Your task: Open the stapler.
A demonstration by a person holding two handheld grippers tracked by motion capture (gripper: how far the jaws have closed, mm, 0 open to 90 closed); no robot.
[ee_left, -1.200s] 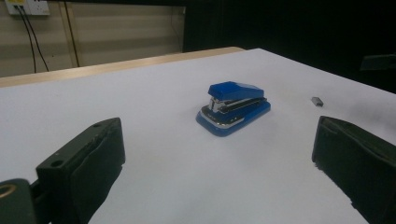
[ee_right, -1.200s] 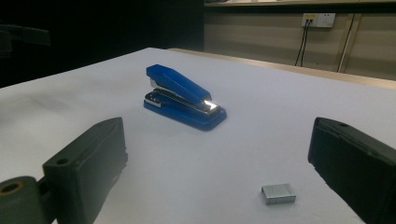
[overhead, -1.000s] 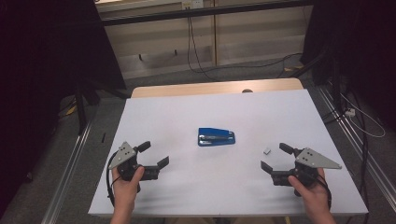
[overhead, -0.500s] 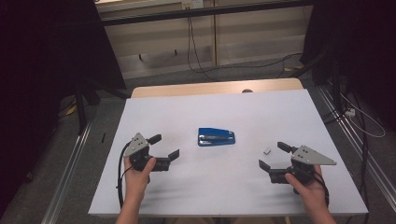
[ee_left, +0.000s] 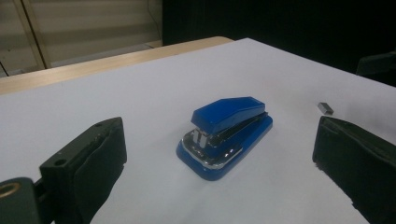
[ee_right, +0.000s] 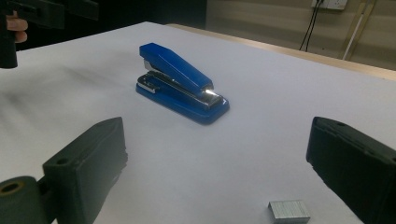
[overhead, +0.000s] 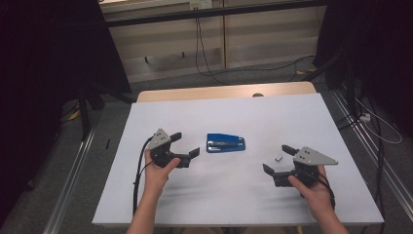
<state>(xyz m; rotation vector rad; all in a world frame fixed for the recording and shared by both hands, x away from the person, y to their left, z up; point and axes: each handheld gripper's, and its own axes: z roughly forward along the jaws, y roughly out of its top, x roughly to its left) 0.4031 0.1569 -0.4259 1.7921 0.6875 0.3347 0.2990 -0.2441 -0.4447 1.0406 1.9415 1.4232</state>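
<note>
While both sets of jaws stand wide open, I'd ease my left gripper (overhead: 184, 147) around the blue stapler (overhead: 225, 143) lying just ahead between them, squarely across its body; my right gripper (overhead: 278, 159) frames the staple block (ee_right: 289, 211).

No text, label, brand, number or sign can be read in these pictures. The blue stapler (ee_left: 225, 135) shows plain blue and metal surfaces with no marking that I can make out, and the small block of staples (ee_right: 289, 210) is bare metal without print.
</note>
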